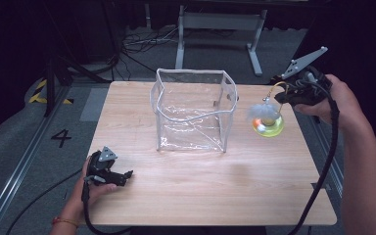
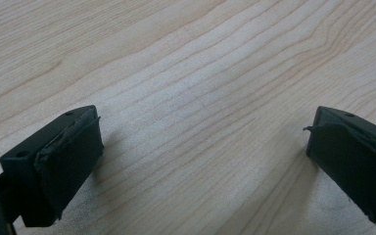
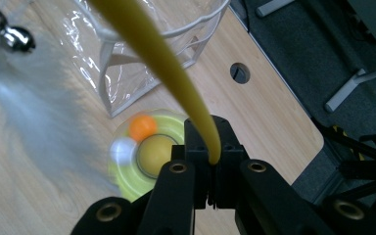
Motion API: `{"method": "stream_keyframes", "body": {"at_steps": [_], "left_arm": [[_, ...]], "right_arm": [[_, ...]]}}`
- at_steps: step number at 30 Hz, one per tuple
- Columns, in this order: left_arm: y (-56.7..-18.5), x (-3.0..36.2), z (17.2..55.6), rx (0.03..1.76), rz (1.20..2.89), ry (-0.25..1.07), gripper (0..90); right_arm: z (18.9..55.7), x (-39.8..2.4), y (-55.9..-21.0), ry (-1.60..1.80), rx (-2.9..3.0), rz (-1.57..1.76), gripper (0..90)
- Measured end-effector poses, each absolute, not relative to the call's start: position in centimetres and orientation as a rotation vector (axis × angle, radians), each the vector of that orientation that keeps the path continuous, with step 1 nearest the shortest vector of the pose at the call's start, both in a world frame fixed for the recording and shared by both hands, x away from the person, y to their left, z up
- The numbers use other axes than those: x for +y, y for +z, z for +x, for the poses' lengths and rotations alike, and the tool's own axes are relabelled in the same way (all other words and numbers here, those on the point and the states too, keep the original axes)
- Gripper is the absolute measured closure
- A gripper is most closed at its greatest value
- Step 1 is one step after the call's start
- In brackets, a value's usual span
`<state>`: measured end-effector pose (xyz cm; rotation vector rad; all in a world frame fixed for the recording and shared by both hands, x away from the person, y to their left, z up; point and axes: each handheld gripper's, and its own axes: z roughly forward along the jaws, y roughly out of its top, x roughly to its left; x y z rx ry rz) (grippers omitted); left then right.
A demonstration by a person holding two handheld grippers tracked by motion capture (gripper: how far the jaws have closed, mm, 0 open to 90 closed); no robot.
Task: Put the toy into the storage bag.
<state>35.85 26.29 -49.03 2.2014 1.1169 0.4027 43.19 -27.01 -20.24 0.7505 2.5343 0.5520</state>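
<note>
A cat toy hangs over the table's right side: a yellow-green round base [image 1: 268,126] with an orange ball [image 3: 142,126], a white feather tuft [image 1: 262,111] and a thin yellow wand [image 3: 161,54]. My right gripper [image 1: 280,95] is shut on the wand's end, and the jaws [image 3: 211,156] pinch it above the base. A clear plastic bag [image 1: 191,112] stands open-topped at the table's middle, left of the toy. At the front left, my left gripper [image 1: 127,175] rests low over bare wood with its jaws wide apart [image 2: 203,147] and nothing between them.
The wooden table [image 1: 200,186] has free room in front of the bag. A round hole [image 3: 239,72] is set in the tabletop near its far right edge. Behind the table, a grey desk frame [image 1: 220,22] and cables stand on the floor.
</note>
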Motion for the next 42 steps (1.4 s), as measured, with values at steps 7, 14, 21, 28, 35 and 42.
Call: {"method": "stream_keyframes", "body": {"at_steps": [7,14,21,28,35,42], "left_arm": [[-49.0,26.3,35.9,1.114,2.202,0.402,0.4],[-49.0,26.3,35.9,1.113,2.202,0.401,0.3],[-49.0,26.3,35.9,1.114,2.201,0.398,0.3],[-49.1,26.3,35.9,1.113,2.2,0.396,0.3],[-49.0,26.3,35.9,1.112,2.201,0.398,0.3],[-49.0,26.3,35.8,1.115,2.201,0.402,0.5]], "right_arm": [[44.0,-26.6,-18.6,0.502,2.504,0.757,88.2],[44.5,-26.3,-16.6,0.53,2.471,0.759,88.2],[44.9,-25.0,-15.3,0.542,2.455,0.742,88.2],[45.4,-23.2,-14.2,0.558,2.44,0.718,88.2],[45.7,-20.9,-13.4,0.575,2.429,0.683,88.2],[46.3,-19.5,-13.1,0.606,2.433,0.664,88.2]]}}
